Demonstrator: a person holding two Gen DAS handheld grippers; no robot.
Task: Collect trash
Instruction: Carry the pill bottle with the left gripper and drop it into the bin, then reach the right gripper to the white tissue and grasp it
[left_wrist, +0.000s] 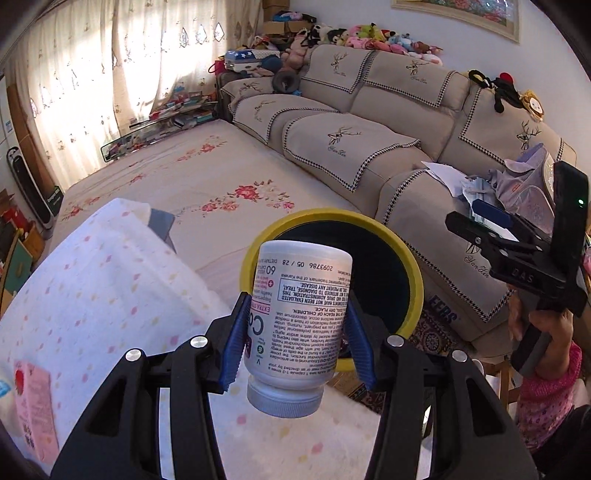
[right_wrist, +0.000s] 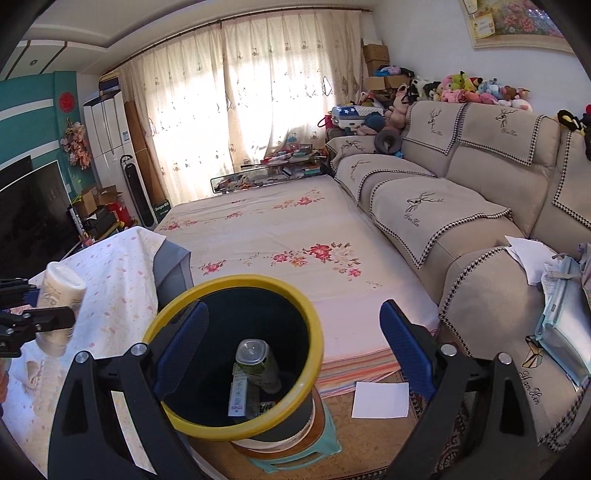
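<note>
Trash-wise, our left tongs (left_wrist: 293, 338) are clamped on the white plastic pill bottle (left_wrist: 295, 325), right tongs (right_wrist: 293, 347) apart and empty, so we'd centre it over the yellow-rimmed black bin (left_wrist: 415, 280) before letting go.

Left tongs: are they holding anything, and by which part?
Yes: the left tongs hold a white pill bottle, cap down, pads clamped on opposite sides of its labelled body, above the cap.

Daylight is glowing through the cream curtains (right_wrist: 258, 110) along the far wall. A beige sofa (right_wrist: 461, 177) with deer-embroidered covers is running down the right, plush toys (right_wrist: 476, 90) crowding its back. A floral sheet (right_wrist: 280, 236) is covering the middle, and a dark television (right_wrist: 29, 210) is sitting left.
</note>
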